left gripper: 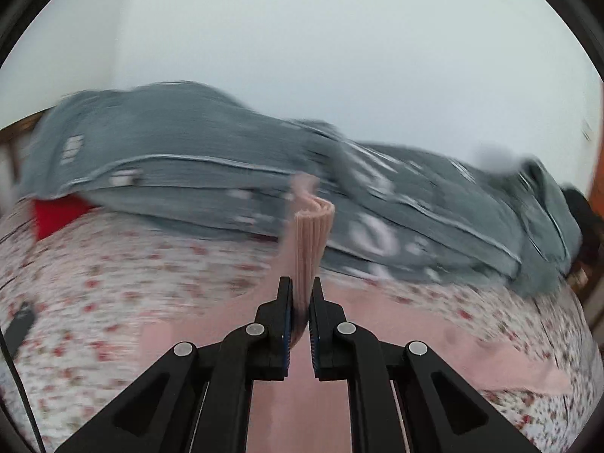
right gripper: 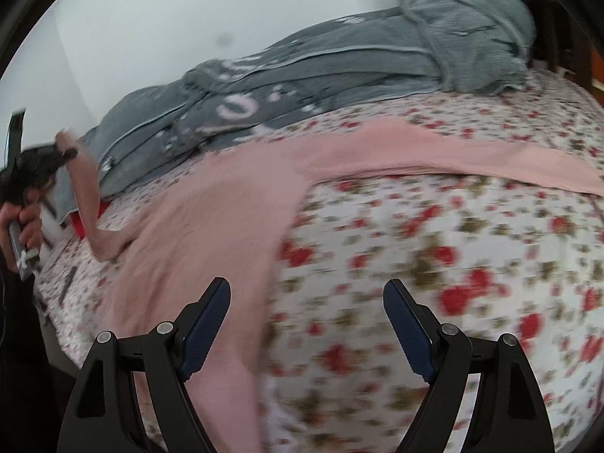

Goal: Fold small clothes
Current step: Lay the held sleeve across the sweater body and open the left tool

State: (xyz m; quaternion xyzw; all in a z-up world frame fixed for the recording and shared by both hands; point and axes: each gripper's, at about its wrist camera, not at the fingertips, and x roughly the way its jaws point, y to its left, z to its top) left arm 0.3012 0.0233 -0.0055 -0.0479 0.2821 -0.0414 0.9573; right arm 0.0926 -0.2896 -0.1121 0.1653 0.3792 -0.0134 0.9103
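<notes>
Bedroom: bed set against a plain wall.

A bed (right gripper: 472, 264) carried a white sheet printed with red flowers. A grey patterned blanket (left gripper: 196, 158) lay bunched along its far side, against a plain white wall (left gripper: 339, 37). A red item (left gripper: 56, 211) showed beneath the blanket's edge. Orange-brown woodwork (left gripper: 596, 185) stood at one end. Lighting was even and diffuse.

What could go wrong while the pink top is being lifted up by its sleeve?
The left tongs pinch only the ribbed cuff of the pink top, so it might slip out. The right tongs are open and hold nothing, so the top's body may drag and bunch on the flowered sheet. The grey blanket lies close; the sleeve could snag it.
</notes>
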